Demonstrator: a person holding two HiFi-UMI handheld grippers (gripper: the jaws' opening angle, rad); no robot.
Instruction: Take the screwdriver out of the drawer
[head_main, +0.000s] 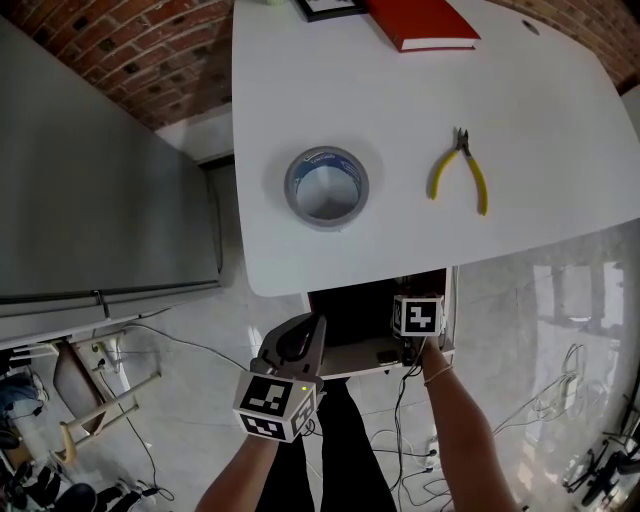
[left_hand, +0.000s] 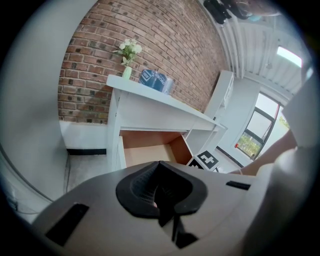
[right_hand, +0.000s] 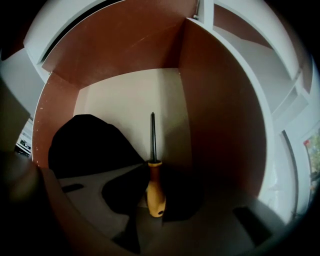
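Pinching the screwdriver (right_hand: 155, 186) by its handle inside the drawer (right_hand: 220, 130), the right tongs (right_hand: 156, 200) blur into shadow; the left tongs (left_hand: 161, 192), outside the drawer, are pressed together.

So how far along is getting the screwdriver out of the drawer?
Done: the drawer is open. In hand: the right gripper is inside it, jaws closed on the screwdriver handle. Left: lifting it out; it looks to lie on the drawer floor.
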